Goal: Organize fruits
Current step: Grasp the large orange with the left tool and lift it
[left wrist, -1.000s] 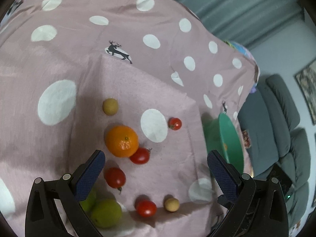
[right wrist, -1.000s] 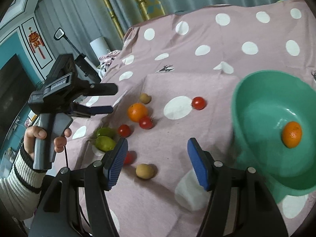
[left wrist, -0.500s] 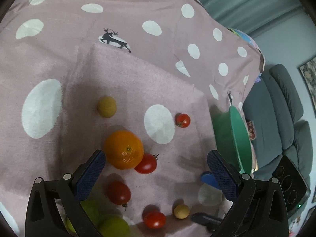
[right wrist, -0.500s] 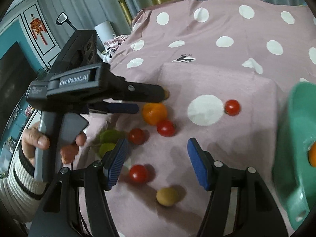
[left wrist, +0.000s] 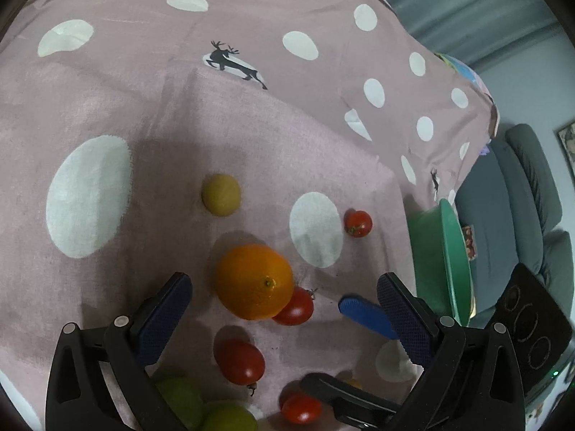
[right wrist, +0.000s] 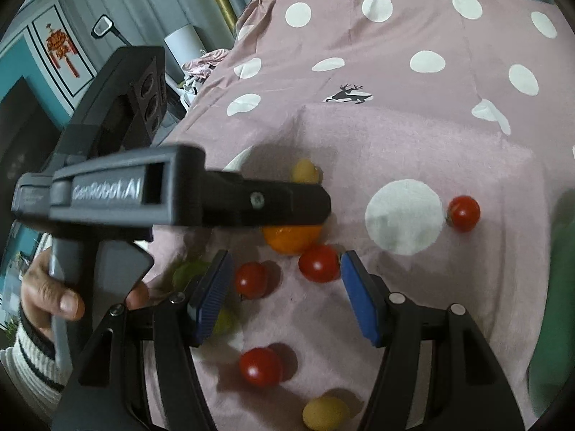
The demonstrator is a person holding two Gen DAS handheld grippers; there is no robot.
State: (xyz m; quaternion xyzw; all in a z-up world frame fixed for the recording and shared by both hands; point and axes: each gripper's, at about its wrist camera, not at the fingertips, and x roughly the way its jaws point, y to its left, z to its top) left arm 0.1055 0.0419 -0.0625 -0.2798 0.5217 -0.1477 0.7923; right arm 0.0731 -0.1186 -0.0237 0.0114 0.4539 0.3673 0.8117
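One container only: green bowl (left wrist: pixel 454 262), seen edge-on at 3 o'clock in the left wrist view, sitting on the pink polka-dot cloth (left wrist: pixel 107 115); its inside is not visible, so contents cannot be told. In the right wrist view it is just a green blur at the 3 o'clock edge (right wrist: pixel 553 287). All visible fruit lies loose on the cloth: orange (left wrist: pixel 254 282) near centre, touching a cherry tomato (left wrist: pixel 295 307) at its 4 o'clock; small tan fruit (left wrist: pixel 220 194) at 11 o'clock of the orange; lone tomato (left wrist: pixel 357 223) at 2 o'clock, beside a white dot; another tomato (left wrist: pixel 240 361) at 6 o'clock; green fruits (left wrist: pixel 201 409) at the bottom edge, partly behind the fingers. Left gripper (left wrist: pixel 284 309) has jaws wide apart, nothing held, orange lying ahead between the pads with gaps each side. Right gripper (right wrist: pixel 284 298) jaws about half spread, empty, hovering over two tomatoes (right wrist: pixel 319 263), not touching. Person's hand (right wrist: pixel 54 294) grips the left tool's handle at 9 o'clock.
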